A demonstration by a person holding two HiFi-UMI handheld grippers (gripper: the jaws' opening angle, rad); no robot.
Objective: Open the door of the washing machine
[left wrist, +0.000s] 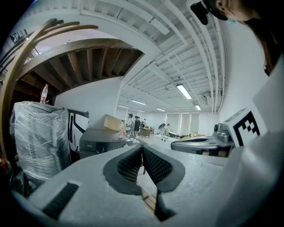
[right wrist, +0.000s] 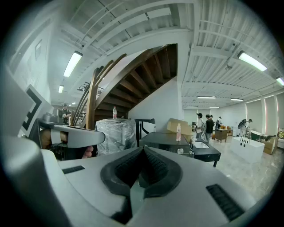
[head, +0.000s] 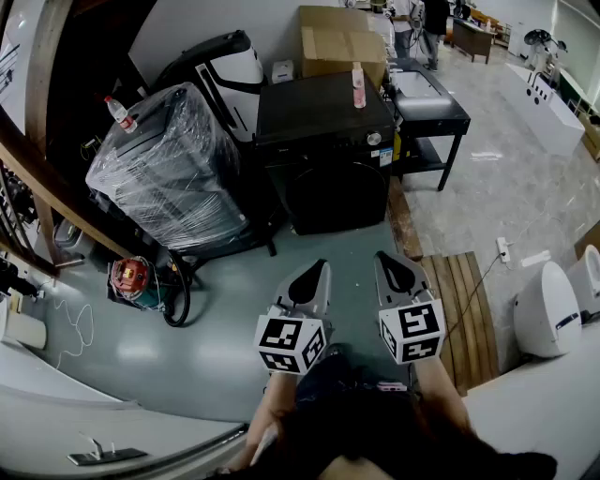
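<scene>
The black front-loading washing machine stands ahead against the wall, and its round door is closed. Both grippers hover side by side over the grey floor, well short of the machine. My left gripper has its jaws pressed together with nothing between them, and so does my right gripper. From the left gripper view the machine lies far off beyond my shut left gripper. The right gripper view has it just past my shut right gripper.
A plastic-wrapped appliance with a bottle on top stands left of the machine. A pink bottle sits on the machine, with a cardboard box behind. A black table is to the right, wooden slats lie on the floor, and people stand far back.
</scene>
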